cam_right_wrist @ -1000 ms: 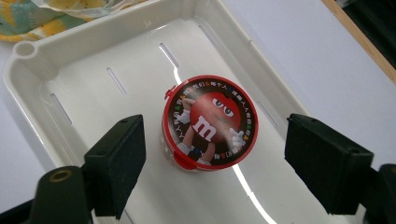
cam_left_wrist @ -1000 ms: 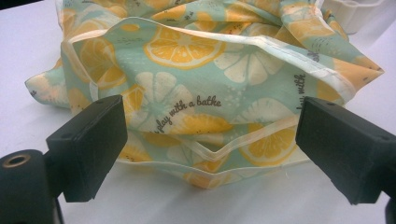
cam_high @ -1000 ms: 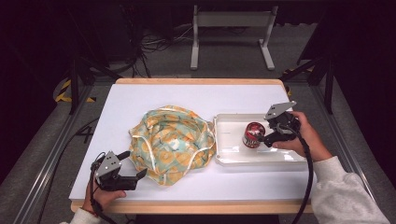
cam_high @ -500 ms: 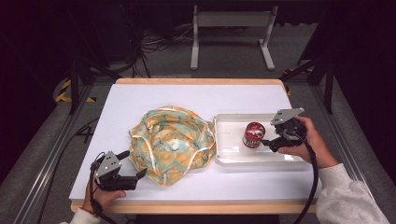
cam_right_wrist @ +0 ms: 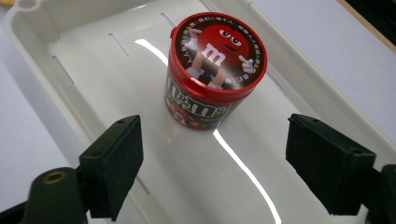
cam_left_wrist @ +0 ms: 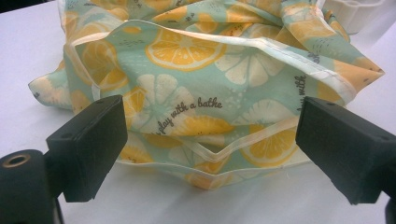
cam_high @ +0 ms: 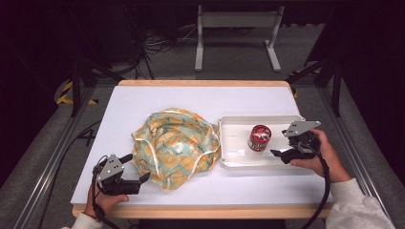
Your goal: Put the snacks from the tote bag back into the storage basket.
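Observation:
A crumpled cloth bag [cam_high: 174, 145] with a yellow citrus print on pale green lies mid-table. Beside it on the right is a white plastic tray [cam_high: 234, 143], and a red-lidded candy tub [cam_high: 260, 137] stands upright in it. My left gripper [cam_high: 138, 168] is open at the cloth's near left corner. In the left gripper view its jaws [cam_left_wrist: 212, 140] stand wide on either side of the cloth's [cam_left_wrist: 187, 70] hem without touching it. My right gripper [cam_high: 280, 147] is open at the tray's right end. It [cam_right_wrist: 219, 163] sits a little short of the tub [cam_right_wrist: 215, 70] over the tray floor [cam_right_wrist: 93, 60].
The white tabletop [cam_high: 157, 100] has free room behind the cloth and tray and along the left side. Its wooden front edge [cam_high: 200, 212] runs close under both hands. Metal frame rails [cam_high: 57, 157] flank the table, and a stand's legs [cam_high: 234, 43] are on the floor beyond.
My right gripper has drawn back to the right, away from the candy tub, which stays upright in the tray. The left gripper and the cloth have not moved.

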